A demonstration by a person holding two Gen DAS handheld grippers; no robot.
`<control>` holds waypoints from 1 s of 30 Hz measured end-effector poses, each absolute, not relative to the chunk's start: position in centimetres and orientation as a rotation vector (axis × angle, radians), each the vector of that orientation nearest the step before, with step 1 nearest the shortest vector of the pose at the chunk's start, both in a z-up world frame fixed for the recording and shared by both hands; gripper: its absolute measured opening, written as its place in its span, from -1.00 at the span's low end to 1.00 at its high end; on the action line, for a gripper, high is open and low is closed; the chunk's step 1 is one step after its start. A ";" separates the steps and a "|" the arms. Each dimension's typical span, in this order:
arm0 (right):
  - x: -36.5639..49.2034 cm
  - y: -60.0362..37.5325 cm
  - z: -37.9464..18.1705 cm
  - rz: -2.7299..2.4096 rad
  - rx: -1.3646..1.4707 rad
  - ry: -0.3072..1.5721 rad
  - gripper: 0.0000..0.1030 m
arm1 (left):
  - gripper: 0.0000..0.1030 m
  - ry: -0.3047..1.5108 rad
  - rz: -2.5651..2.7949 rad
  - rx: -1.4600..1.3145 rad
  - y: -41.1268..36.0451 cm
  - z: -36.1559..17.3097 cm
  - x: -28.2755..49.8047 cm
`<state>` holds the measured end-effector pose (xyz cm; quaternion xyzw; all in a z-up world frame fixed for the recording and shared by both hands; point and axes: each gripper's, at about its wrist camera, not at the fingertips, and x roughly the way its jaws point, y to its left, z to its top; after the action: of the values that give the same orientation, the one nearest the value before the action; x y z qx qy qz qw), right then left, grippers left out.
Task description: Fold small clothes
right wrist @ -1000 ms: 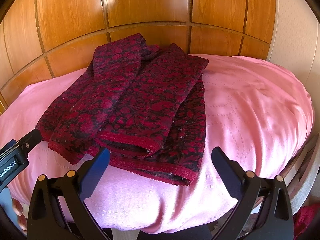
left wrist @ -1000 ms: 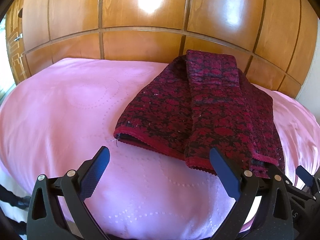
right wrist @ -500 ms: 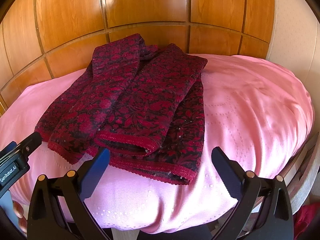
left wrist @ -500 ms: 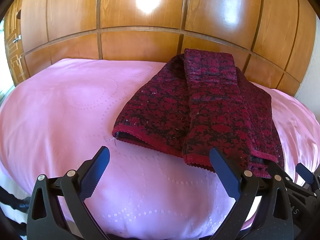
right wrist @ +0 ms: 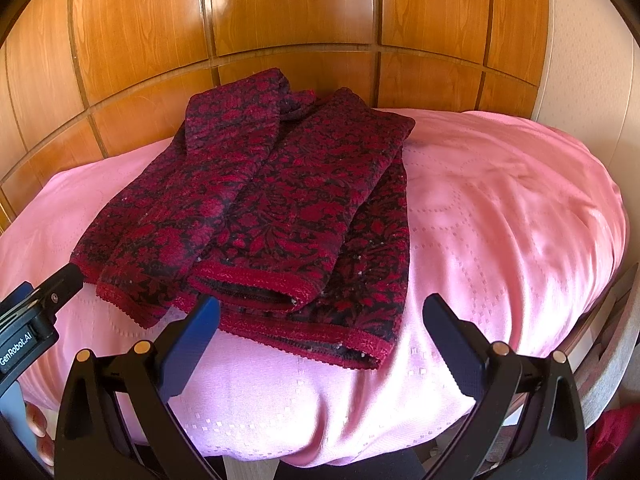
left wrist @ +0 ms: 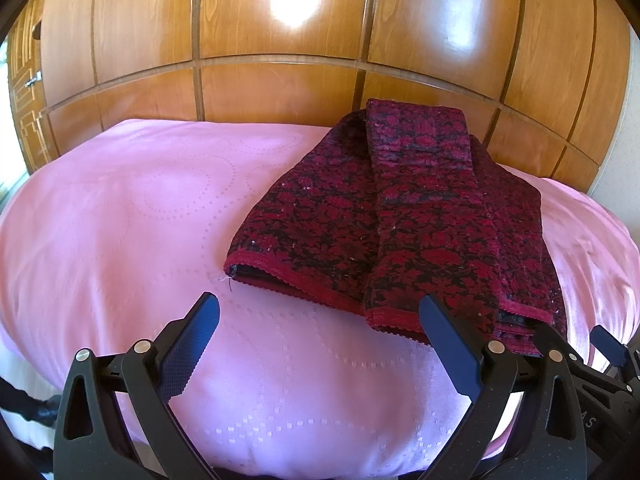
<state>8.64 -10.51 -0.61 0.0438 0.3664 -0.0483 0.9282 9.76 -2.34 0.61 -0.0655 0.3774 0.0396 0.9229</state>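
We look low across the pink cover [left wrist: 120, 220] from its near edge; both close views share the folded garment [right wrist: 260, 208].

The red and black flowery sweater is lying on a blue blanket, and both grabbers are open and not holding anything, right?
Almost. The blanket is pink, not blue; the right wrist view shows that plainly. The rest holds: the red and black flowery sweater lies on it, and both the left gripper and the right gripper are open, their fingers holding nothing.
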 end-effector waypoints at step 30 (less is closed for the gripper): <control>8.8 -10.4 -0.6 -0.097 0.089 0.752 0.96 | 0.92 0.752 0.075 -0.116 -2.6 1.0 9.6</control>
<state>8.78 -10.40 -0.57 0.0432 0.3670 -0.0472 0.9280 9.55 -2.63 0.96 -0.0565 0.3670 0.0364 0.9278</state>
